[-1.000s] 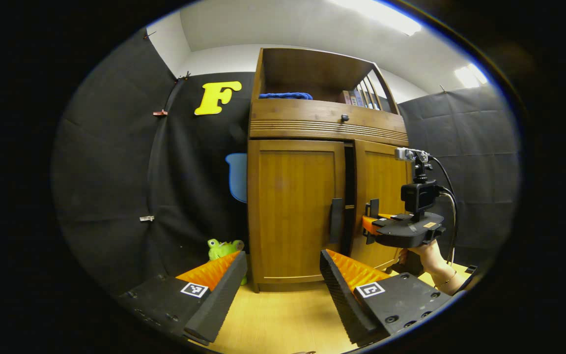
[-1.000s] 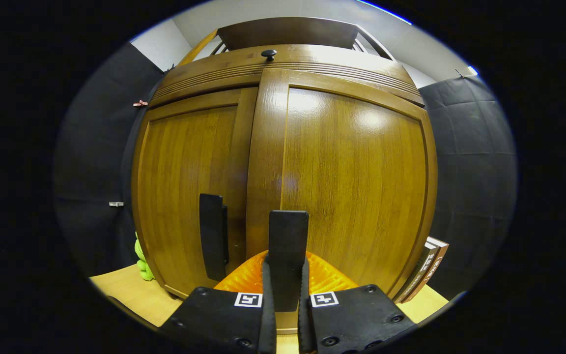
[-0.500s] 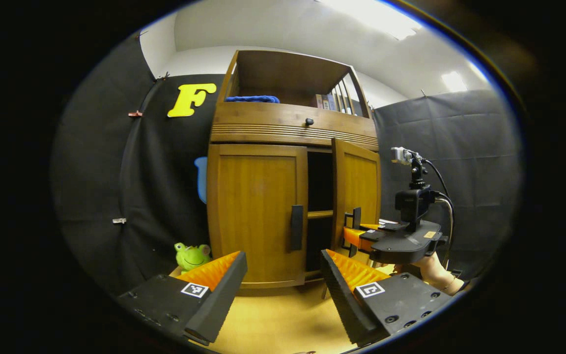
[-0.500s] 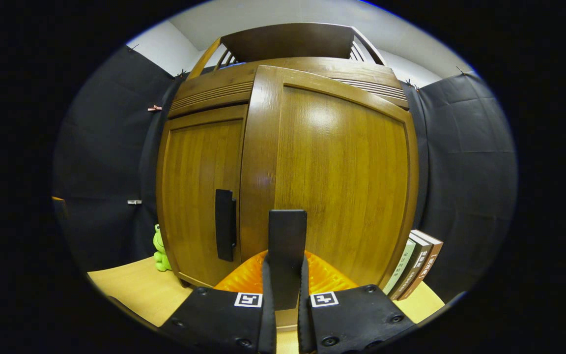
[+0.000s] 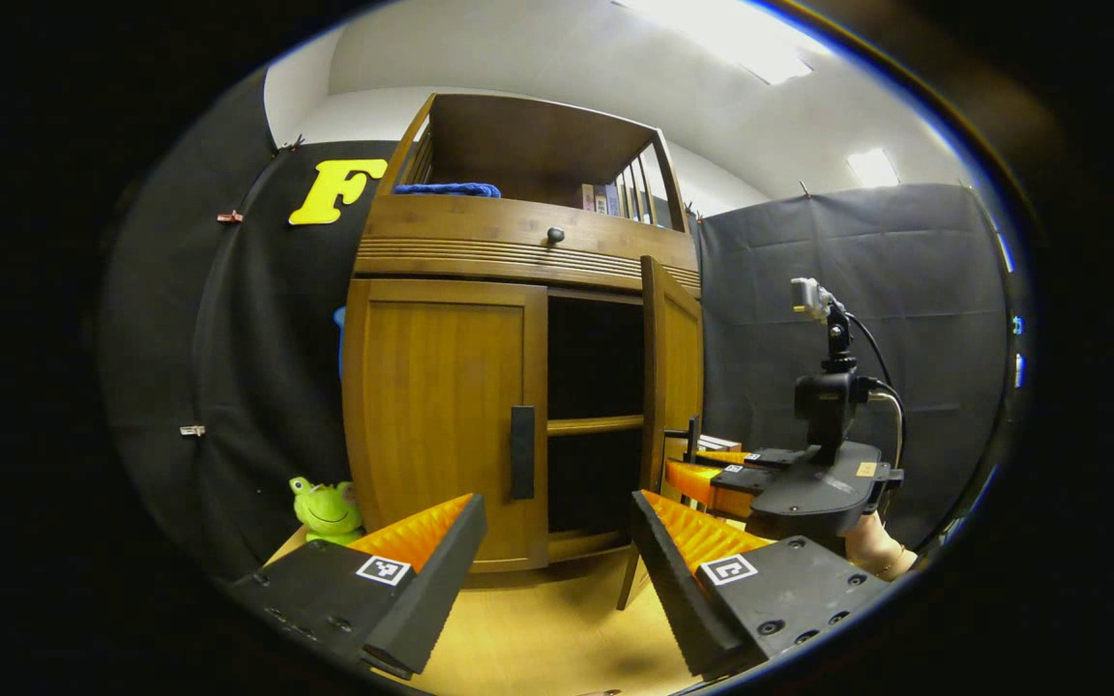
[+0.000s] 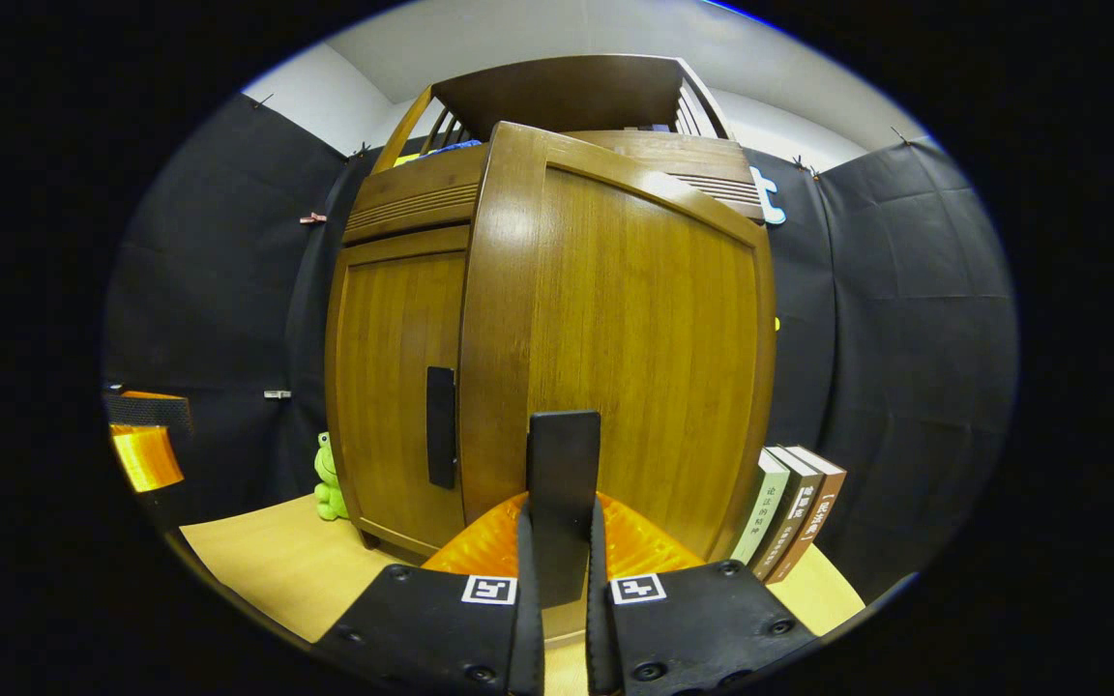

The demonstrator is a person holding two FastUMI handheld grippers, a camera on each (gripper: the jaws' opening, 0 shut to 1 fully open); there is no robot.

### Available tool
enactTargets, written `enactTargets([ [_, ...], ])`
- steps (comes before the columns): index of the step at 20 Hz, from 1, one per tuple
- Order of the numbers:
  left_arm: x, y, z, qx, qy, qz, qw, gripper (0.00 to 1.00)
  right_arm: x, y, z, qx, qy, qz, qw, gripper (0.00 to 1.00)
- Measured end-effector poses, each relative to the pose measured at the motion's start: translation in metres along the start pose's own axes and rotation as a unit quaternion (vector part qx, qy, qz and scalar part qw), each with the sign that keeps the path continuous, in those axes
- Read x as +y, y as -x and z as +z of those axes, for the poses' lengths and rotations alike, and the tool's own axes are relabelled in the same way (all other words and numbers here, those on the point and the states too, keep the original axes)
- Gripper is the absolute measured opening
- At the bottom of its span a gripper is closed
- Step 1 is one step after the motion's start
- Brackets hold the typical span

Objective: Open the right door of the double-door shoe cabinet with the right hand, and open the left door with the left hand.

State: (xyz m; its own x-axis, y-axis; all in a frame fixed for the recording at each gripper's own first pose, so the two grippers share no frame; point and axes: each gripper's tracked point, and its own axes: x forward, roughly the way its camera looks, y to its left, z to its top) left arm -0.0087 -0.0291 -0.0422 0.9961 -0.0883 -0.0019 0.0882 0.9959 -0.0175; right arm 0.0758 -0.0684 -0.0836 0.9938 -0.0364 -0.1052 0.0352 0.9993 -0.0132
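The wooden shoe cabinet (image 5: pixel 518 246) stands ahead. Its left door (image 5: pixel 441 416) is closed, with a dark vertical handle (image 5: pixel 522 466) near the inner edge. The right door (image 5: pixel 668 377) stands swung out, showing the dark inside and a shelf (image 5: pixel 596 423). My right gripper (image 6: pixel 563 541) is shut on the right door's handle (image 6: pixel 563 474), and the door panel (image 6: pixel 634 348) rises close in front of it. Seen from the left gripper view, the right gripper (image 5: pixel 712 469) sits at the open door's edge. My left gripper (image 5: pixel 557 541) is open, low in front of the cabinet, apart from the left handle.
A green frog toy (image 5: pixel 325 507) sits by the cabinet's left foot. Books (image 6: pixel 789 512) lean beside the cabinet's right side. A blue cloth (image 5: pixel 446 189) lies on the top shelf, above a drawer knob (image 5: pixel 555 234). The light wooden floor (image 5: pixel 538 628) runs in front.
The right door has swung from barely ajar to wide open, pulled by the right gripper on its handle. The left gripper stays open while its view has turned rightward.
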Motion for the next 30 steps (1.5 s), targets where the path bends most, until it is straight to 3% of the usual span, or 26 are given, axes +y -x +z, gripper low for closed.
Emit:
enactTargets([
  [1,-0.004,-0.002,0.0,-0.001,0.002,-0.005,1.0,0.93,-0.003,0.004,0.0,0.001,0.0,-0.002,1.0,0.25],
  [6,-0.025,-0.016,-0.004,0.0,0.0,-0.026,1.0,0.93,-0.018,0.023,0.002,0.0,0.002,-0.01,1.0,0.16],
  [8,-0.033,-0.019,-0.004,0.0,0.002,-0.037,0.999,0.93,-0.026,0.03,0.002,0.0,0.003,-0.016,1.0,0.2],
  [13,-0.055,-0.028,-0.005,0.002,0.004,-0.058,0.998,0.93,-0.045,0.048,0.004,0.002,0.006,-0.03,1.0,0.2],
  [22,-0.085,-0.038,-0.01,0.01,0.005,-0.082,0.997,0.92,-0.093,0.08,0.006,0.001,0.017,-0.092,0.996,0.19],
  [23,-0.089,-0.04,-0.009,0.01,0.006,-0.085,0.996,0.93,-0.1,0.083,0.006,0.002,0.021,-0.101,0.995,0.14],
  [25,-0.099,-0.044,-0.011,0.012,0.007,-0.092,0.996,0.93,-0.114,0.09,0.006,0.004,0.028,-0.12,0.992,0.14],
  [26,-0.102,-0.044,-0.012,0.013,0.006,-0.096,0.995,0.93,-0.121,0.092,0.007,0.003,0.028,-0.129,0.991,0.24],
  [27,-0.106,-0.045,-0.012,0.014,0.005,-0.099,0.995,0.92,-0.127,0.095,0.007,0.003,0.026,-0.139,0.99,0.12],
  [29,-0.112,-0.048,-0.012,0.014,0.005,-0.107,0.994,0.94,-0.137,0.101,0.009,0.001,0.02,-0.147,0.989,0.13],
  [30,-0.117,-0.051,-0.013,0.015,0.006,-0.111,0.994,0.94,-0.141,0.104,0.009,0.002,0.015,-0.15,0.989,0.19],
])
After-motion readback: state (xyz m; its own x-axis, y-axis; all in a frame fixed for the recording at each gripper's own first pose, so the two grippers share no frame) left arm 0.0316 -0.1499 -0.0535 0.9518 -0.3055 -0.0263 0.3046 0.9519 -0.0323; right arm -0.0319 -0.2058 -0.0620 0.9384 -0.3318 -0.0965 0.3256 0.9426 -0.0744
